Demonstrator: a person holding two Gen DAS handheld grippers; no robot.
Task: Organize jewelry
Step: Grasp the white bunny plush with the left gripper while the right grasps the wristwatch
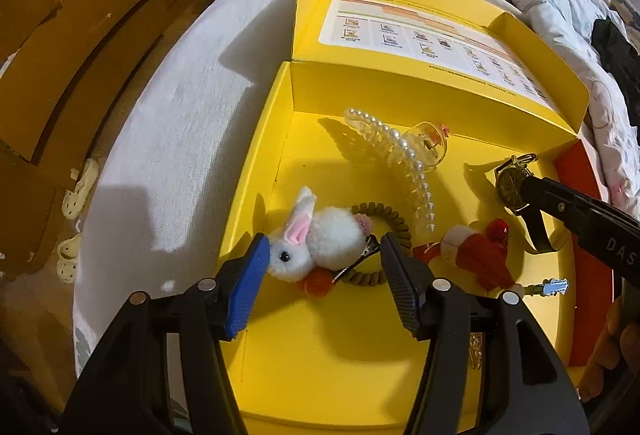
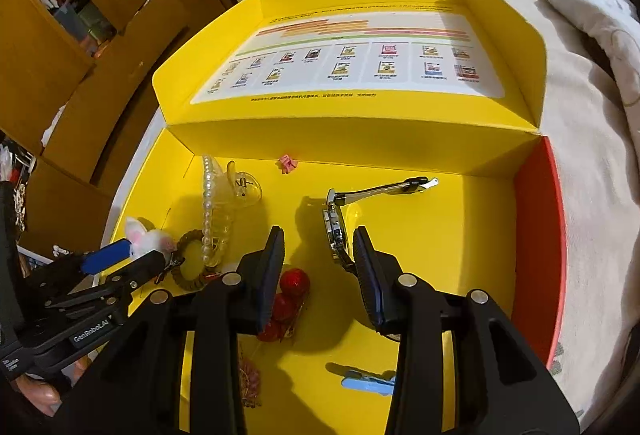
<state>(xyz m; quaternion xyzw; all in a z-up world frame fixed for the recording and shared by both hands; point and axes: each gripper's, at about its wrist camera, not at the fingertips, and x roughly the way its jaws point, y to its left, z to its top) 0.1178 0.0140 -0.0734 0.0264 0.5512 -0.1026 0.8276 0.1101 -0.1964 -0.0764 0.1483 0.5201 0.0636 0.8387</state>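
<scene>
- The left claw (image 1: 324, 267) is hanging over the near left of the yellow box (image 1: 280, 139) on the bed (image 1: 180, 107), its jaws standing apart on either side of the rabbit hair clip (image 1: 316, 241), the blue pad seeming to touch the rabbit's face, the other not pressing; nothing is being held.
- The right claw (image 2: 318, 259) is hovering with its jaws apart beside the watch (image 2: 334, 229), which is standing on edge just inside the right-hand jaw; whether that pad is touching the strap I cannot tell.
- The rabbit is looking soft, light and squashy; the metal clip under it is likely giving the firmer hold, since plush may be slipping out of a squeeze.
- The watch is looking stiff and heavier, its steel case slippery and its glass fragile; taking it across the case edge or the strap near the case is looking safest.
- The pearl claw clip (image 1: 404, 159) and coil hair tie (image 1: 384, 239) are lying close behind the rabbit; the tie may be dragging along.
</scene>
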